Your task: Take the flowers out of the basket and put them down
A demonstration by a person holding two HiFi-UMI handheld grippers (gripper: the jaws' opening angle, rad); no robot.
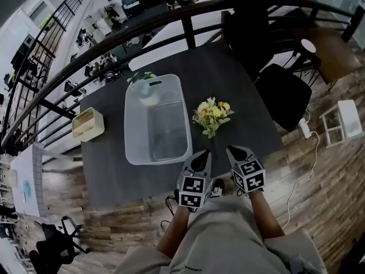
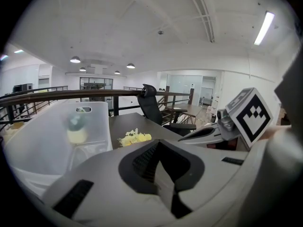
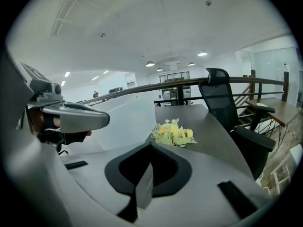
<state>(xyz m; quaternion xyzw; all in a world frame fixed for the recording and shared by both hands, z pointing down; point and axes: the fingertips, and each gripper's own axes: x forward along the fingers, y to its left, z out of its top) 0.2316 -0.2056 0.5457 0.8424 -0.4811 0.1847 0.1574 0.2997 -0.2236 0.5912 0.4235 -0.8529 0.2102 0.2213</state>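
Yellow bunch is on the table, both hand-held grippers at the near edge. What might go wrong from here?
One pale flower lies at the far end of the basket; reaching over the wall might drag or tip it. The yellow bunch lies just right of the basket, so the right hand-held gripper may sweep it aside. That gripper and the left hand-held gripper are shut and must open first.
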